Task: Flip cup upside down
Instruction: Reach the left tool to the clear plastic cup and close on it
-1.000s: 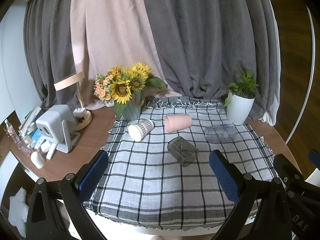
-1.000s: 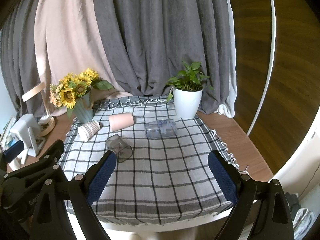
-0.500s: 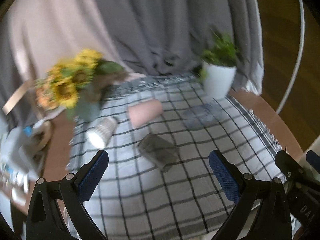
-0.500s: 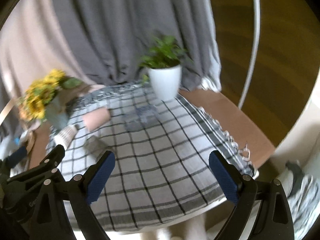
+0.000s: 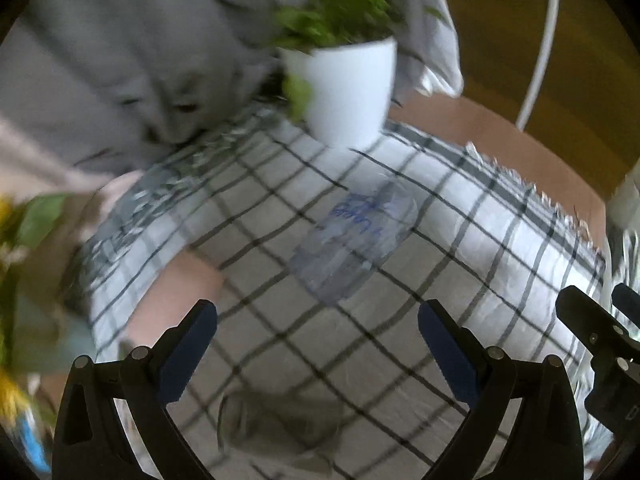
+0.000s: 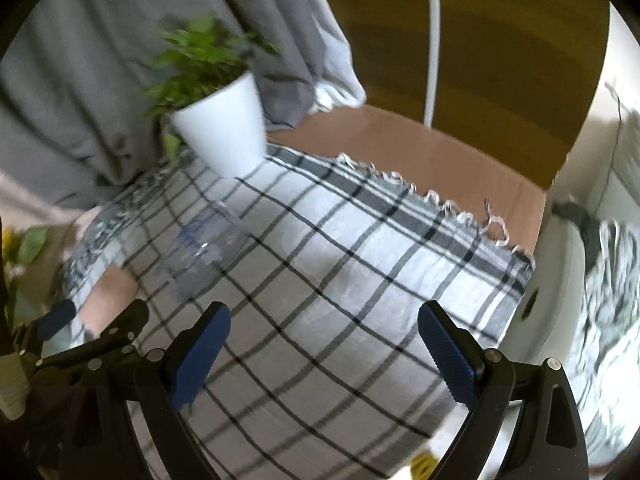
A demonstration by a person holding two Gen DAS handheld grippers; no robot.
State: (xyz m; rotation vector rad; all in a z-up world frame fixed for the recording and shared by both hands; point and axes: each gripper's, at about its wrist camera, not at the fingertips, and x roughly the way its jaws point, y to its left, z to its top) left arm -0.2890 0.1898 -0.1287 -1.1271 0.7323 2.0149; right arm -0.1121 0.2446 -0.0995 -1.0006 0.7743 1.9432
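Clear plastic cup (image 5: 354, 246) is lying on its side on the checked cloth (image 5: 460, 248), just in front of the white plant pot (image 5: 344, 88). Pink cup (image 5: 176, 304) is lying left of it, grey cup (image 5: 280, 420) nearer the camera, both blurred. Left gripper (image 5: 318, 340) is hovering over the cloth, jaws spread, gripping nothing. Right gripper (image 6: 324, 344) is doing likewise, to the clear cup's right.

Both views swung right & closer w/ blur: clear cup (image 5: 354, 246) now centred ahead, sunflowers (image 5: 8, 248) nearly out of frame.
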